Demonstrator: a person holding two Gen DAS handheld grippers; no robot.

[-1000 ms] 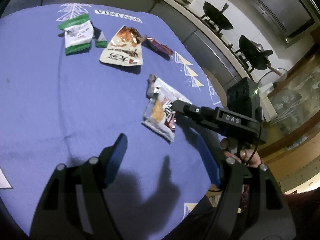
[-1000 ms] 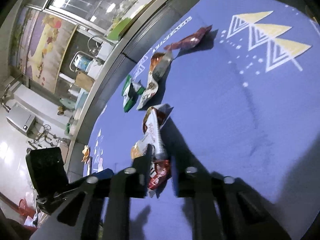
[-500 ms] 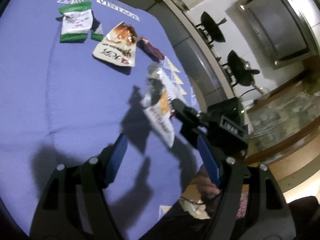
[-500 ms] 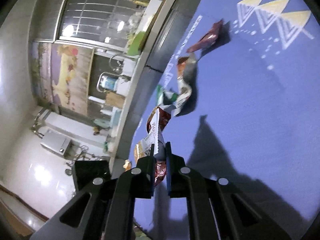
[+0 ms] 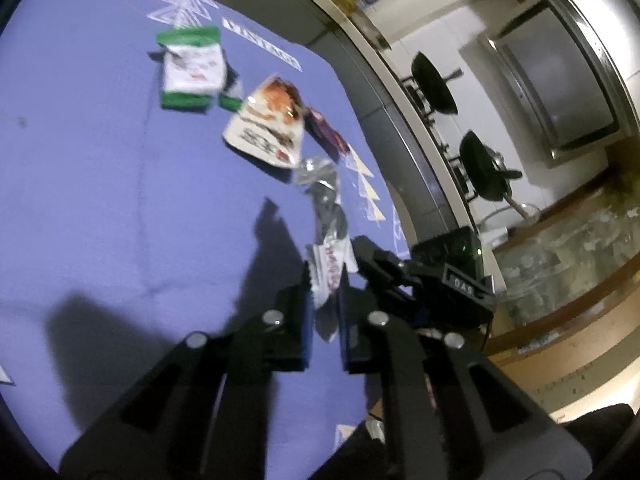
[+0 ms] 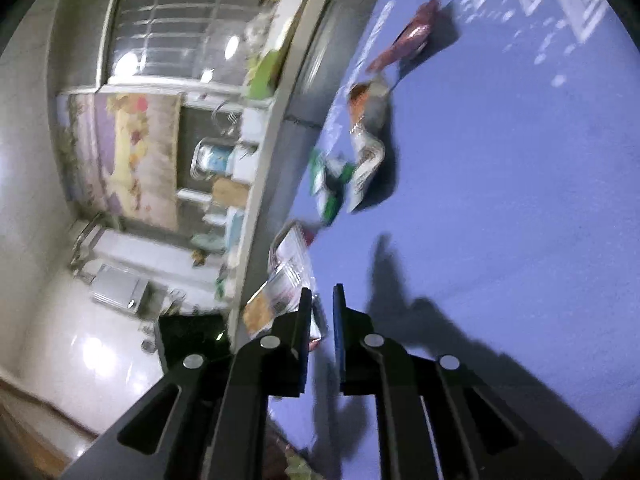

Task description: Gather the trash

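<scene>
A crumpled silver and white snack wrapper (image 5: 329, 240) hangs above the purple tablecloth (image 5: 120, 184). My left gripper (image 5: 325, 296) is shut on its lower end. My right gripper (image 6: 320, 304) is shut on the same wrapper (image 6: 290, 264), and it shows in the left wrist view (image 5: 372, 256) just right of the wrapper. On the cloth lie a green and white packet (image 5: 191, 68), a white and orange packet (image 5: 268, 124) and a dark red wrapper (image 5: 326, 134). The right wrist view also shows the green packet (image 6: 326, 184), the white packet (image 6: 366, 152) and the red wrapper (image 6: 408, 36).
The table edge (image 5: 400, 120) runs along a grey counter. Beyond it stand two black woks on a stove (image 5: 436, 84). A window and a shelf with kitchen items (image 6: 216, 160) lie past the table's other side.
My right gripper lifted the snack wrapper off the cloth. My left gripper, open before, has closed on the wrapper's lower end. Both views tilted upward.
</scene>
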